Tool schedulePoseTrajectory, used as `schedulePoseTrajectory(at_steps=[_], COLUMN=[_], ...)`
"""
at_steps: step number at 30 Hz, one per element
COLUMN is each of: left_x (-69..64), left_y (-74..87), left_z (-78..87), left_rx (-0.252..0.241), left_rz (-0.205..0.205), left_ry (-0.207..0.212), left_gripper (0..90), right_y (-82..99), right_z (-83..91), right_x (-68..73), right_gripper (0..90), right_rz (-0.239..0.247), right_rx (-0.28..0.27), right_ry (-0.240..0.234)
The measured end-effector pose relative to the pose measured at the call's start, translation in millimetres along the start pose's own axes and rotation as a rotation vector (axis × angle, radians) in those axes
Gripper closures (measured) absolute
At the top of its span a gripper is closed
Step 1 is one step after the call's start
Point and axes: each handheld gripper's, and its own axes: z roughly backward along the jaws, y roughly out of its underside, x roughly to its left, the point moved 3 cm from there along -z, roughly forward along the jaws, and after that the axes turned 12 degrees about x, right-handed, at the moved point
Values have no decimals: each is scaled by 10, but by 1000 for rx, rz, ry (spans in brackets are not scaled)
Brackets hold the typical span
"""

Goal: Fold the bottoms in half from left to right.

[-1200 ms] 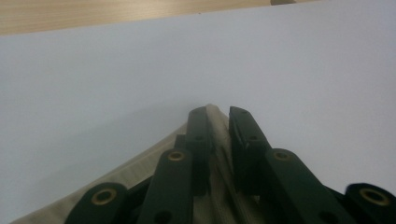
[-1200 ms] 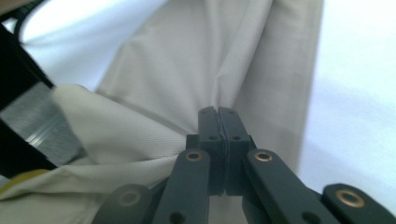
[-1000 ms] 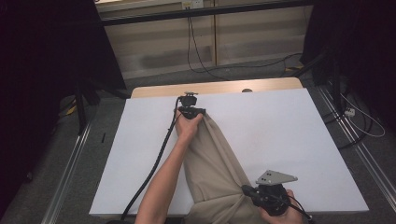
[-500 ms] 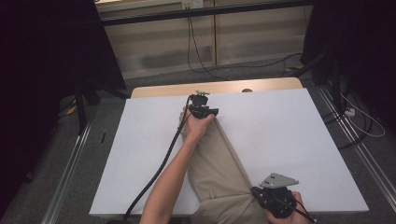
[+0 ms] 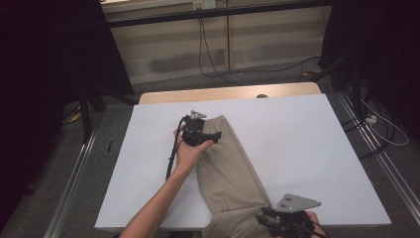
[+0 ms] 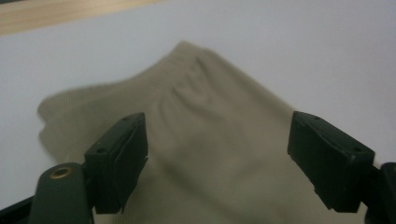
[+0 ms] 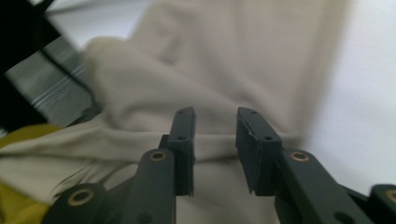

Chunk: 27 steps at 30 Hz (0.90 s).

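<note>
Beige trousers (image 5: 233, 168) lie on white table (image 5: 307, 148), long axis from upper centre to lower right. Left gripper (image 5: 198, 133) over upper end, jaws just opened wide, nothing pinched. Right gripper (image 7: 215, 140) at lower end, jaws just opening, cloth loose between.

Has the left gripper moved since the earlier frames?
Yes. The left gripper has pulled back from the table's far wooden edge toward the person, its jaws just opening off the beige trousers.

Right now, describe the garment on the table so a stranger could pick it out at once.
Start at the white-covered table. Running diagonally from its middle to the near edge lies the beige trousers, folded into one long strip, with the gathered waistband at the far end. They are the one piece of cloth there, tan against the white sheet.
</note>
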Motion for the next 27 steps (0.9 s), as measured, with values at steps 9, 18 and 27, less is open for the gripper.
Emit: schedulePoseTrajectory(at_steps=[9,18,27], left_x=[-142,-287,-285], left_y=[807,1043,1041], left_z=[470,311,303], left_rx=[65,107,106], left_rz=[-75,-148,-134], left_ry=[50,-11,-12], left_gripper=[179,141,139], right_y=[-73,57,231], right_z=[-327,-193,7], right_x=[209,104,-13], right_gripper=[600,898,900], right_rz=[151,88,58], right_rx=[67,67,79], right_ry=[13,-24,-19])
